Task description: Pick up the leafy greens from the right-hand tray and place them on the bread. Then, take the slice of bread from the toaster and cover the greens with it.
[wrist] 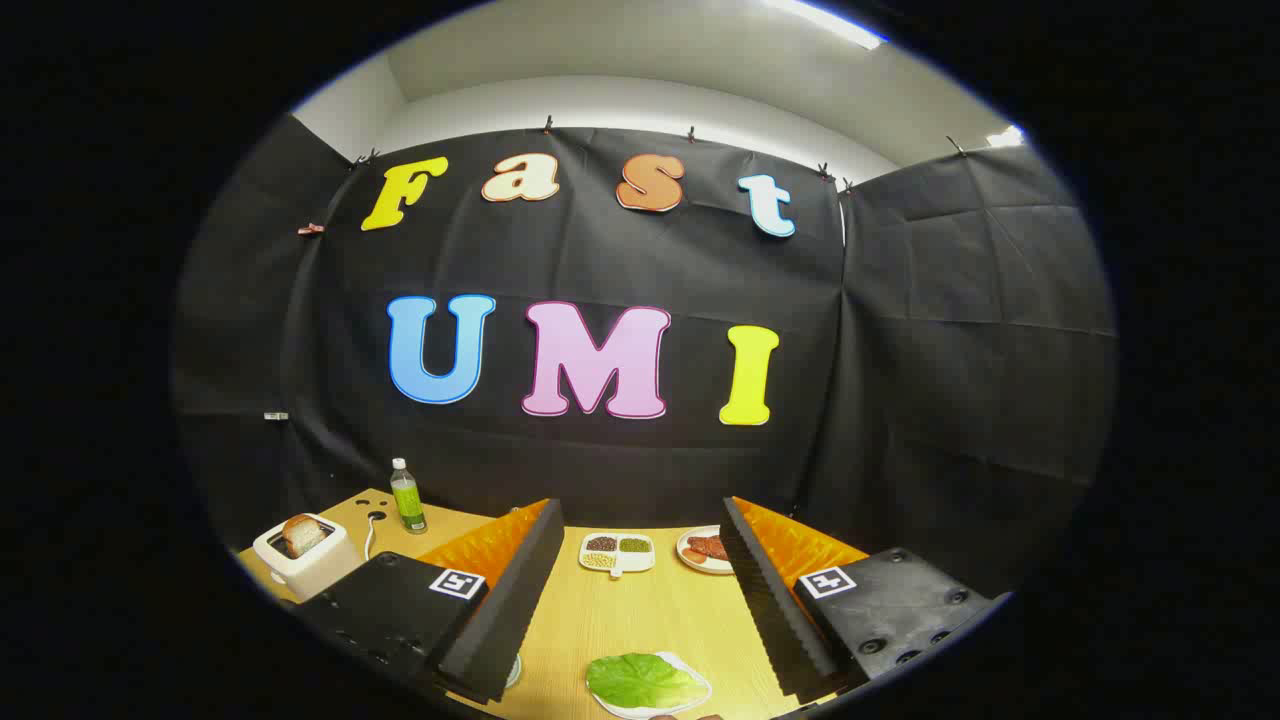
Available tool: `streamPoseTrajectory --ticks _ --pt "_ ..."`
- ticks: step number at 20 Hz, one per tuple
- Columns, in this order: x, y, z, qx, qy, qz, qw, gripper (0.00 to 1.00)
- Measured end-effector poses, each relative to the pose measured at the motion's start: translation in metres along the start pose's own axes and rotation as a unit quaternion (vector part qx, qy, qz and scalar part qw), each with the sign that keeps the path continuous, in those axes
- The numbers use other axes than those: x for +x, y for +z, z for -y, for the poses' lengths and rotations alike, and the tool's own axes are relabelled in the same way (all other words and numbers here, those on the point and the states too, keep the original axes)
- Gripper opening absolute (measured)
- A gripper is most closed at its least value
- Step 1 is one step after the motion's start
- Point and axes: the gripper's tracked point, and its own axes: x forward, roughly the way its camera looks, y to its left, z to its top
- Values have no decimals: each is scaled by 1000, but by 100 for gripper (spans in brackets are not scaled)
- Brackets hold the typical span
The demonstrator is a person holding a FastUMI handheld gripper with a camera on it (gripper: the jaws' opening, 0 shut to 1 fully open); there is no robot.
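Note:
A green lettuce leaf (640, 680) lies on a small white tray (700, 690) on the wooden table (650, 610), low between my two fingers and nearer to me than their tips. My gripper (638, 508) is open wide, held above the table with nothing between the fingers. A white toaster (300, 565) stands beyond the left finger at the table's left side, with a slice of bread (302, 535) sticking up out of its slot. A brownish edge shows just below the lettuce tray; I cannot tell what it is.
A green bottle (408, 497) stands behind the toaster near the wall. Ahead of the fingertips sit a white divided dish (617, 552) of beans and a plate of reddish meat (705, 550). A small round object (512, 670) peeks out by the left finger.

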Motion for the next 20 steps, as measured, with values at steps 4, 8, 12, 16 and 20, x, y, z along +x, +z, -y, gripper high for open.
streamPoseTrajectory --ticks 4,8,12,16,20 --pt "4 -3 -6 2 11 -5 1000 98" --pt "6 -7 -12 -2 26 -12 1000 98" --pt "7 -13 -13 -1 31 -21 999 98" --pt "6 -20 -14 1 34 -34 999 98" --pt "8 -25 -11 2 32 -45 998 98"
